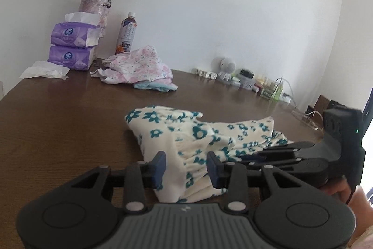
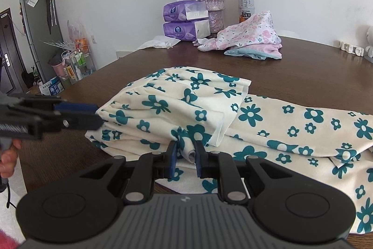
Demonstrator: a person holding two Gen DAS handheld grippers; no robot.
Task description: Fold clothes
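the left tool (image 1: 186, 167) is built on a wide black body with a ribbed grey centre panel, on which a small pale logo is stamped. a round black disc is set at each side of that body. two black linkage arms, each pinned by a silver rivet, are run forward to a black cross rail. dark blue pads (image 1: 159, 167) are fitted on its fingers. the right tool (image 2: 186, 160) is made in the same way, with blue pads (image 2: 173, 159) and the same grey ribbed panel. a small green light is seen on its upright black housing in the left wrist view. a fuzzy pink sleeve (image 2: 7, 240) is glimpsed at the lower left corner of the right wrist view.
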